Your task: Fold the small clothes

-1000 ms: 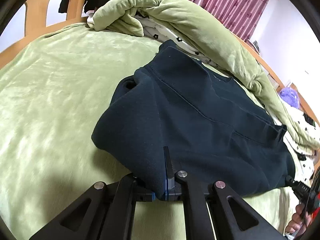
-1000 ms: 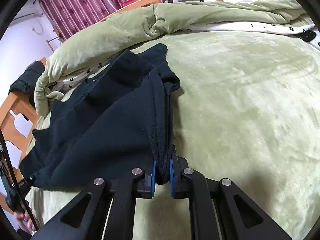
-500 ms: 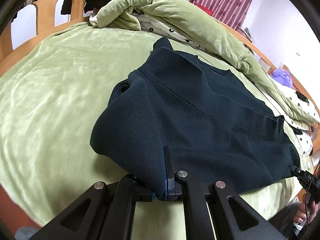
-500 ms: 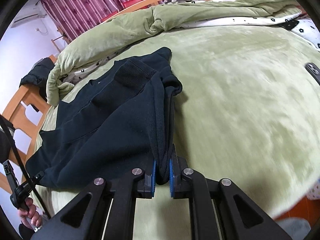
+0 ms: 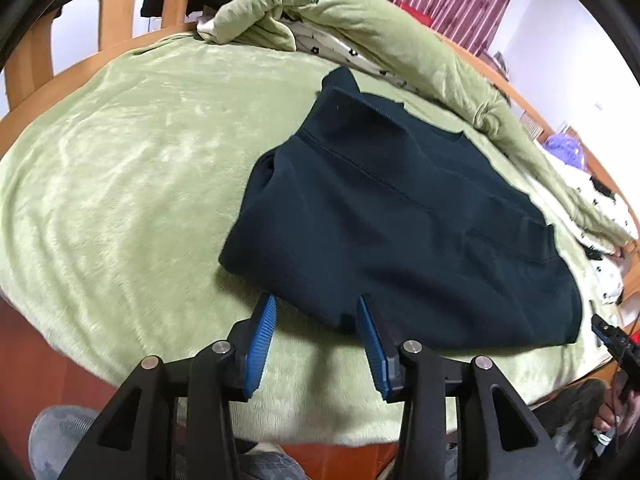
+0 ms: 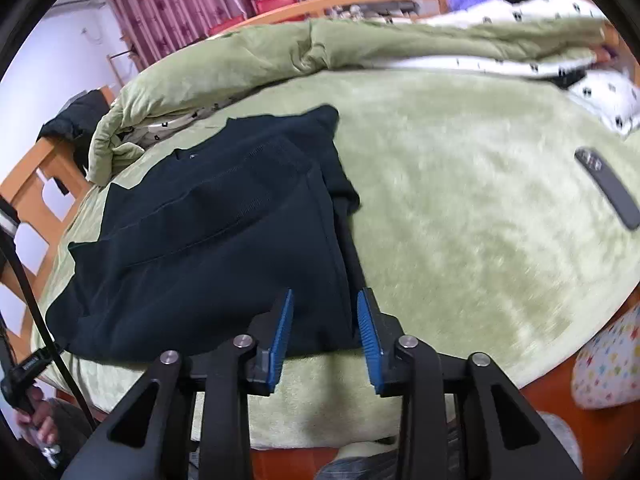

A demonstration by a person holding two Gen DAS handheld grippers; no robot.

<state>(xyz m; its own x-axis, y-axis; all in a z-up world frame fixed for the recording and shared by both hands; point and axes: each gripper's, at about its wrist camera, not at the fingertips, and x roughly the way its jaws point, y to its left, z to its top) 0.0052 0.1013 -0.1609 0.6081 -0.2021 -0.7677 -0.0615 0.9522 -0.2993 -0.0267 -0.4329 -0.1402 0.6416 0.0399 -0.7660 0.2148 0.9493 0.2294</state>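
Observation:
A dark navy sweatshirt lies folded on the green bed cover, near the bed's front edge. My left gripper is open, its blue pads on either side of the garment's near left corner, not gripping it. In the right wrist view the same sweatshirt lies flat, and my right gripper is open with the garment's near right edge between its pads.
A rolled green duvet and a white patterned sheet lie along the far side of the bed. A dark phone lies on the cover at the right. The wooden headboard stands at the left.
Both grippers were shut on the sweatshirt's near edge and have opened, letting it drop flat onto the bed. Both have drawn back toward the bed's front edge.

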